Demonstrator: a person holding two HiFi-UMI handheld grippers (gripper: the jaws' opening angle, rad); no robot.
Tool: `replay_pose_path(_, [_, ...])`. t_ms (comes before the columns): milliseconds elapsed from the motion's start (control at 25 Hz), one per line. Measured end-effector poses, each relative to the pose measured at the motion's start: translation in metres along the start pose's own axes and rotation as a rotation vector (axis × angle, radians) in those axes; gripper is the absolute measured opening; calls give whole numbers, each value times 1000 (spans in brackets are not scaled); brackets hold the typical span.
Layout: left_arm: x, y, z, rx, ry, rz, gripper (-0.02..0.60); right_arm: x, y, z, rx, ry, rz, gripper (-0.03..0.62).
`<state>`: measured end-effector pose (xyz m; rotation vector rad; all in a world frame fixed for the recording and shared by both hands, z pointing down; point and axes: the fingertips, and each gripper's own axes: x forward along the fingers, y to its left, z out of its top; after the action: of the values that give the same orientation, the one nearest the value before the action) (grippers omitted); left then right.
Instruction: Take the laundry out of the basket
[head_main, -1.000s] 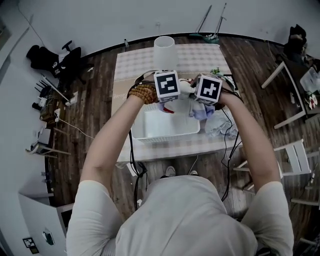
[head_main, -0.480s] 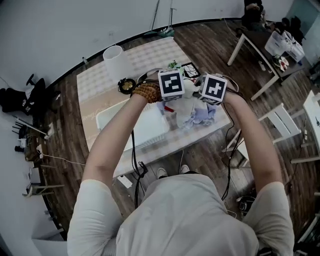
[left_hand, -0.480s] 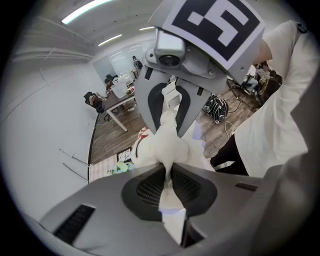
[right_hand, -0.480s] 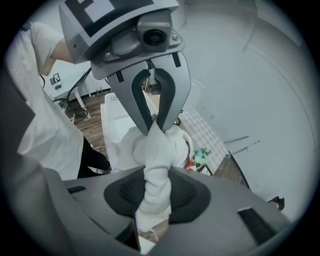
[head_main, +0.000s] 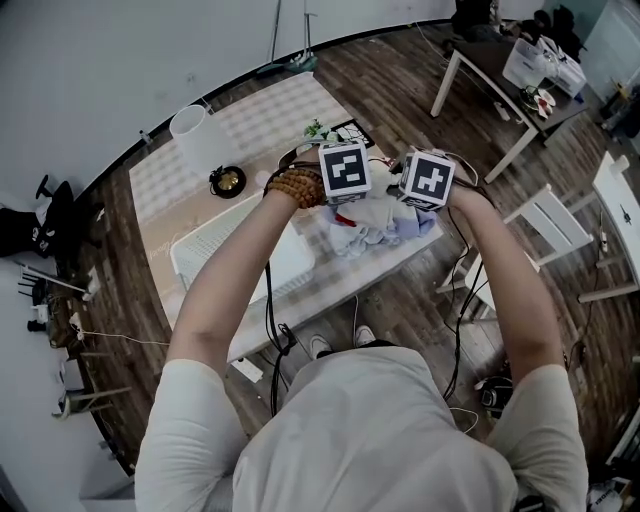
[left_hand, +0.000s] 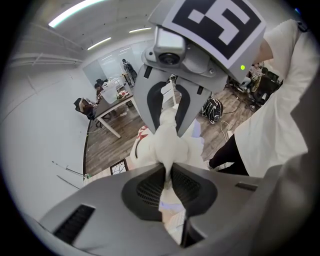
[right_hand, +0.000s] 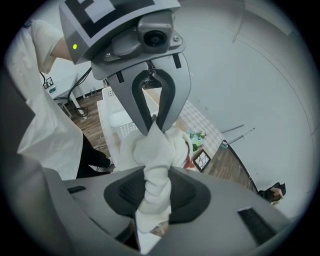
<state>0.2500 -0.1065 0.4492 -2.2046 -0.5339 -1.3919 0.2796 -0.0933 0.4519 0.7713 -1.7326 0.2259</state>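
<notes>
**Hazards**

- Slip at the left gripper (left_hand: 167, 175). Its fingers (left_hand: 145, 190) are clenched on only a thin fold of the garment (head_main: 372, 228). If the two grippers pull apart, that fold is likely to slide out, and the garment would then swing from one grip.
- Uneven hold. The right gripper (right_hand: 155, 182) has its fingers (right_hand: 125, 192) clamped on a thick twisted bunch. A bunch can loosen as it untwists.
- Drop off the edge. In the head view the garment hangs over the part of the tabletop (head_main: 160, 190) beside the basket (head_main: 200, 250), close to the near edge. If it is let go too far outward, it would probably fall to the floor.
- Snag. A small frame (head_main: 350, 131) and flowers (head_main: 317, 130) stand just beyond the grippers. A trailing hem could catch them and tip them over.

**Position of the garment**

- The garment is outside the basket and stretched between the two grippers, which sit close together side by side.
- In the left gripper view, cloth runs straight between the finger pads and up to the right gripper opposite.
- In the right gripper view, the bunch fills the gap between the pads, with a tail showing below them.
- The rest of the garment hangs under both grippers. Whether it touches the tabletop cannot be determined.
</notes>
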Motion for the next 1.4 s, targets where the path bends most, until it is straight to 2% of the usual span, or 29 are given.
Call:
replay_pose_path(120, [7, -2, -6, -12, 20, -8, 66, 11, 1, -2, 1, -11, 14, 127])
replay_pose_path(240, [16, 10, -10, -5, 15, 46, 66, 28, 0, -2, 3, -22, 36, 127])
replay_pose_path(280, [21, 12, -13, -14, 16, 42, 66, 34, -2, -3, 6, -24, 42, 127])
replay_pose_path(440, [51, 0, -32, -77, 42, -48, 66, 65, -2, -12, 24, -18, 78, 127])
replay_pose_path(760, [123, -4, -58, -127, 60, -90, 66, 137, 11, -32, -3, -12, 165, 129])
replay_pose_path(1160, [208, -6, -90, -155, 116, -84, 67, 219, 21, -66, 95, -30, 202, 141])
replay_pose_path(1400, [250, -9, -104, -145, 148, -91, 71, 257, 29, -87, 201, -58, 217, 146])
